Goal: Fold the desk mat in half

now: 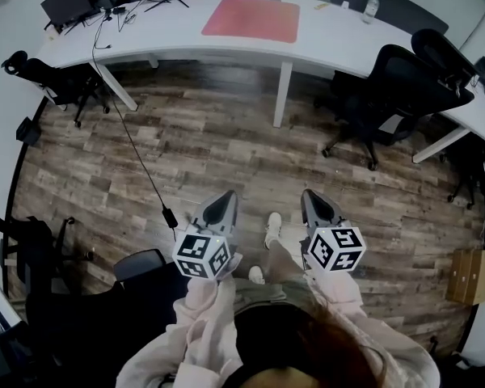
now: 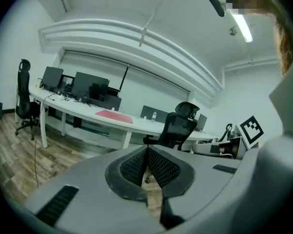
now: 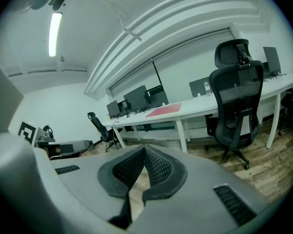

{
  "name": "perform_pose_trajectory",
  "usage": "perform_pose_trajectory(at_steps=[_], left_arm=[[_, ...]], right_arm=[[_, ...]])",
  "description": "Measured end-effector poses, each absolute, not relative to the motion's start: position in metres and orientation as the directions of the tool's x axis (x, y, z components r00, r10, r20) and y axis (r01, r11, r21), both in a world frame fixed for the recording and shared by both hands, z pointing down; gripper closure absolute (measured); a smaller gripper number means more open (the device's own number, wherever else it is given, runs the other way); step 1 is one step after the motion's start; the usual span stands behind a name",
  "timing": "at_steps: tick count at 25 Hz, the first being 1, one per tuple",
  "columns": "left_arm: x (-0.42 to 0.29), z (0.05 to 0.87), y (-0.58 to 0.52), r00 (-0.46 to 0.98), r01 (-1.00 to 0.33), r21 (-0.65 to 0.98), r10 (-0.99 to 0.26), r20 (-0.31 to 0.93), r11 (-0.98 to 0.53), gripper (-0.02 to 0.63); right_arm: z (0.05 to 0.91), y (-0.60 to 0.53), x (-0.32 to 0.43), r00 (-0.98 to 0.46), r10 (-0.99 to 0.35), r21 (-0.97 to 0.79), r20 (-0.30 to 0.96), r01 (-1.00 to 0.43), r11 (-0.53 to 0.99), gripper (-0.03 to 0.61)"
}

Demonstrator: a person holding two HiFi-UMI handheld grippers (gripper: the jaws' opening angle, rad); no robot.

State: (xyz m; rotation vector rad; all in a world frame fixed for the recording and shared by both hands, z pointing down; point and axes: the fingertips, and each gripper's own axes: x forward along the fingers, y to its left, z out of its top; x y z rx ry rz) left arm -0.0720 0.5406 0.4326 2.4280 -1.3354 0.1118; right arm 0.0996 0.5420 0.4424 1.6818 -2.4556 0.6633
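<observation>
Desk mat (image 1: 250, 19): red, lying flat and unfolded on white worktop (image 1: 170, 24), 12 o'clock in head view, well apart from both grippers. Left gripper (image 1: 223, 204) at 6 o'clock, fingers (image 2: 133, 165) closed tip to tip, nothing between. Right gripper (image 1: 317, 202) just beside it toward 5 o'clock, fingers (image 3: 158, 165) likewise together, empty. Both aimed toward 12 o'clock over wood floor (image 1: 186, 152). Black office chair (image 1: 388, 95) at 2 o'clock.

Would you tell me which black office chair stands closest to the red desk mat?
The office chair just right of the desk mat in the head view, by the white desk; the others stand clearly farther away.
</observation>
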Motion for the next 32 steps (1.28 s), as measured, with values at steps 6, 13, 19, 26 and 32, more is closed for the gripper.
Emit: perform_pose_trajectory(at_steps=[6,13,19,26,32], left_arm=[[-0.052,0.423,0.448,0.553,-0.826,0.280,-0.800,0.235,-0.489,0.588],[-0.025,0.409,0.338,0.535,-0.834,0.288,-0.817,0.215,-0.471,0.588],[-0.010,0.409,0.279,0.519,-0.843,0.283,-0.829,0.208,-0.457,0.588],[-0.010,0.432,0.242,0.505,-0.850,0.307,-0.827,0.248,-0.427,0.588],[-0.009,0.447,0.177,0.524,-0.840,0.317,-0.810,0.263,-0.441,0.588]], right_arm=[[0.434,0.450,0.119,-0.393,-0.863,-0.298,0.318,-0.905,0.303,0.565],[0.420,0.338,0.150,-0.414,-0.855,-0.293,0.312,-0.898,0.328,0.565],[0.422,0.272,0.167,-0.429,-0.849,-0.292,0.308,-0.892,0.345,0.565],[0.447,0.231,0.165,-0.446,-0.824,-0.328,0.349,-0.882,0.338,0.565],[0.462,0.172,0.164,-0.436,-0.822,-0.345,0.366,-0.884,0.316,0.565]])
